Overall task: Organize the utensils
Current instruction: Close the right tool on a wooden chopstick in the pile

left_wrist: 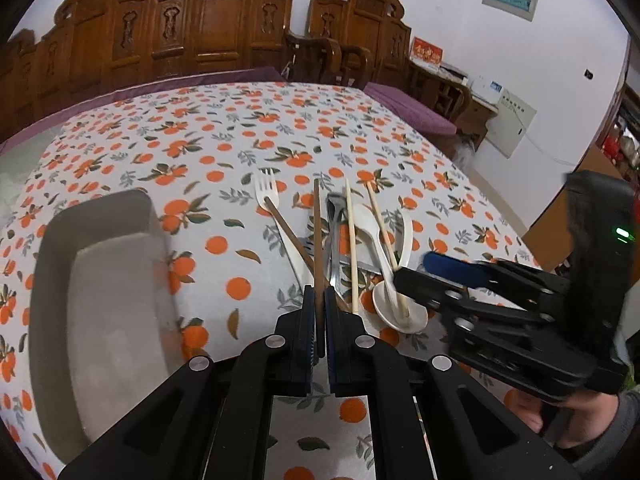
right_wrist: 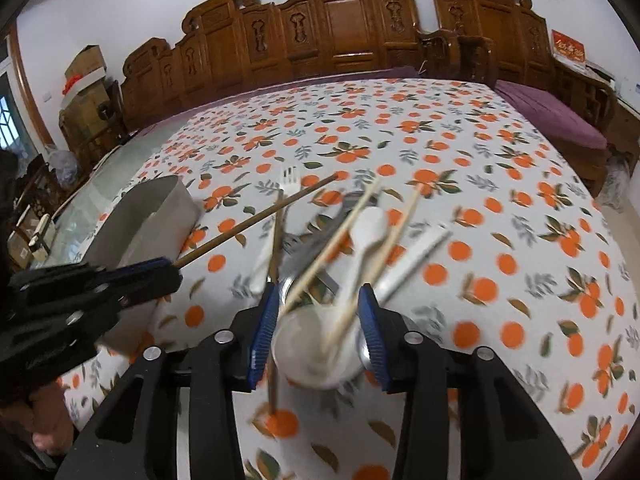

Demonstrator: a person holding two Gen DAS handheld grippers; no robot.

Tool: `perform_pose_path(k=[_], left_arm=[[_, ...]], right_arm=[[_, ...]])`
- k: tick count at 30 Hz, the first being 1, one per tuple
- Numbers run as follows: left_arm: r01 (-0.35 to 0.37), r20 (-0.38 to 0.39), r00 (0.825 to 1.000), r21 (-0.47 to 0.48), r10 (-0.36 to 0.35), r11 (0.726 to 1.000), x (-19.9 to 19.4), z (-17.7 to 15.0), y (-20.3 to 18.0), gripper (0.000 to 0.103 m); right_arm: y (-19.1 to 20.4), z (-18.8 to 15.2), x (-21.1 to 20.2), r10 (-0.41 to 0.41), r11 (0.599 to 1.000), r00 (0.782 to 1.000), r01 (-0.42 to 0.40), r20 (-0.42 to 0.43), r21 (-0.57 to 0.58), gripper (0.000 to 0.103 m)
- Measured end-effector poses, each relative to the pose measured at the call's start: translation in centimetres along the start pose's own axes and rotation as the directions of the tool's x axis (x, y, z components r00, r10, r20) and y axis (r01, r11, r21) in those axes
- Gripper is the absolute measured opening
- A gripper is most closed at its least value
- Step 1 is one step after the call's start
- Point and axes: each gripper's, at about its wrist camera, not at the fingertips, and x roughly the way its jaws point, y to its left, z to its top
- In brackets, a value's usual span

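Right wrist view is smeared across the utensil pile, so edges there are soft: you can't tell where the metal pieces under the pale sticks begin or end. Your right hand-held gripper (right_wrist: 318, 330) has its jaws apart, straddling the bowl of a white spoon (right_wrist: 316, 354) with a pale chopstick (right_wrist: 352, 256) lying across it; whether the pads press on the bowl is unclear. Left wrist view is sharper. Your left hand-held gripper (left_wrist: 319, 316) is clenched on one dark chopstick (left_wrist: 317, 236), which sticks out forward, lifted off the cloth. The second dark chopstick (left_wrist: 286, 232) lies over the white fork (left_wrist: 276, 216).

Count, from the left wrist view: two dark chopsticks, two pale chopsticks, two white spoons, one white fork. Metal utensils (left_wrist: 335, 232) under the pile are partly hidden, number unclear. One grey tray (left_wrist: 100, 304), cut off by the gripper body at the bottom.

Pile sits mid-worktop (left_wrist: 224, 148), between the tray on the left and your right hand-held gripper. Cloth beyond the pile is bare to the far edge, where carved wooden chairs (left_wrist: 224, 28) stand. Tray is just left of the held chopstick. Your right hand (left_wrist: 560, 416) and grey sleeve are cut off at the frame edge.
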Motion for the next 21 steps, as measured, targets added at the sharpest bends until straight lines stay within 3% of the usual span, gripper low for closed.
perform_pose_path(k=[9, 21], left_arm=[[-0.003, 0.048, 0.999, -0.002, 0.004, 1.000, -2.1, 0.5, 0.8, 0.004], [-0.034, 0.080, 0.996, 0.006, 0.033, 0.999, -4.2, 0.1, 1.3, 0.004]], right_arm=[[0.5, 1.1, 3.5, 0.014, 0.999, 0.996, -0.010, -0.086, 0.046, 0.030], [2.0, 1.6, 5.3, -0.136, 0.990, 0.981, 0.139, -0.137, 0.012, 0.019]])
